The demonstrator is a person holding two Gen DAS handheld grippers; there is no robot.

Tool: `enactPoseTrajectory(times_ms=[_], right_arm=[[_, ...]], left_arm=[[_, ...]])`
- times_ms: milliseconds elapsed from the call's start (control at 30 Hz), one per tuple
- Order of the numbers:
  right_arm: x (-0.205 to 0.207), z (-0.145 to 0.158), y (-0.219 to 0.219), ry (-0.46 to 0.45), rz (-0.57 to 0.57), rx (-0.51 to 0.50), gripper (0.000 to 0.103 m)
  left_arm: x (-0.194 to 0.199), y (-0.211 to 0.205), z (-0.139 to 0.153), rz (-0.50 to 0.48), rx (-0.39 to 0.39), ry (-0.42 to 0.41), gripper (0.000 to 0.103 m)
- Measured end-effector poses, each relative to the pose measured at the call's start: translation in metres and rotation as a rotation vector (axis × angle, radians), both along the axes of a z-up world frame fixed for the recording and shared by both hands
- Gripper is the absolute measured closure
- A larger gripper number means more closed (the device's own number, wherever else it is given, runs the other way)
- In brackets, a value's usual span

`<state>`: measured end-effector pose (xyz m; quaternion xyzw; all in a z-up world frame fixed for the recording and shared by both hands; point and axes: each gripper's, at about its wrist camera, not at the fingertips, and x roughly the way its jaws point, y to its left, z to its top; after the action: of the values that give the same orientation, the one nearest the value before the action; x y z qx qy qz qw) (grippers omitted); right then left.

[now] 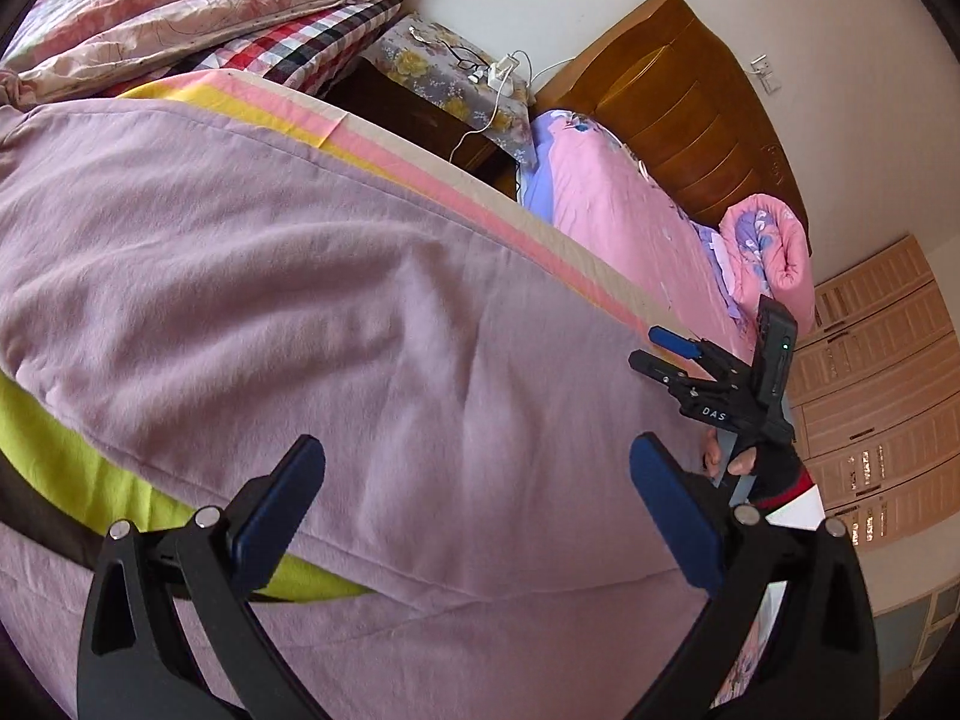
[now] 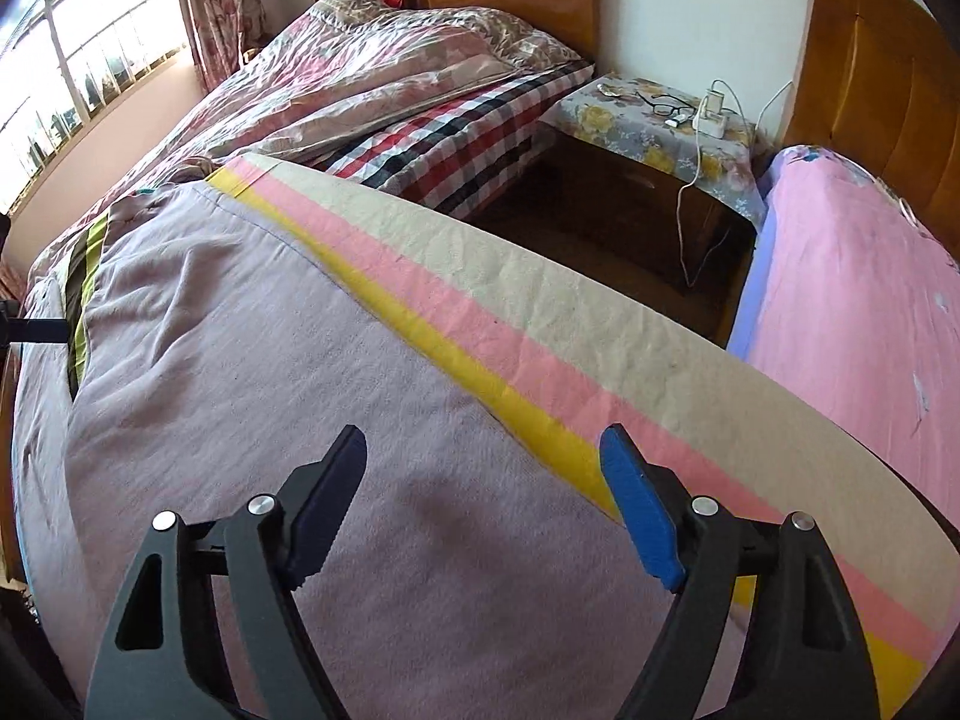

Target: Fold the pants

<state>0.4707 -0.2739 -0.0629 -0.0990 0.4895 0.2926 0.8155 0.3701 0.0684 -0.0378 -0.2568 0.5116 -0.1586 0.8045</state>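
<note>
Looks like the reach-in step: mauve pants lie flat on the striped sheet, left gripper and right gripper both spread wide, holding nothing. Next up, probably pinching an edge.

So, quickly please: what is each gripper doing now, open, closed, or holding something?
Left gripper: open, holding nothing, above the purple pants.
Right gripper: open, holding nothing.

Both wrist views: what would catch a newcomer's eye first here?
The mauve pants spread wide over the striped sheet fill most of each view. Both grippers hang open over the cloth, the left gripper and the right gripper, nothing between their jaws. Beyond, a small nightstand with glasses stands between two beds.
</note>
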Motion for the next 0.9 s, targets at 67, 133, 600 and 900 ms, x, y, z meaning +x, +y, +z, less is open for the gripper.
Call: enactPoseTrajectory(times_ms=[67,133,600,900], right_arm=[[-0.003,-0.001,0.007,-0.011,0.056,-0.009,0.04],[-0.009,0.001,0.01,-0.023,0.077,-0.013,0.057],[-0.33,0.101,0.073,-0.528,0.002,-0.124,0.091],[-0.445,0.032,0.006,-0.171,-0.512,0.255,0.053]], left_arm=[[0.018,-0.005,-0.005,-0.011,-0.011,0.02,0.002],[0.028,-0.009,-0.008,-0.019,-0.011,0.013,0.003],[-0.086,0.031,0.023,0.107,-0.062,-0.127,0.015],[-0.189,0.045,-0.022,0.077,0.005,-0.07,0.012]])
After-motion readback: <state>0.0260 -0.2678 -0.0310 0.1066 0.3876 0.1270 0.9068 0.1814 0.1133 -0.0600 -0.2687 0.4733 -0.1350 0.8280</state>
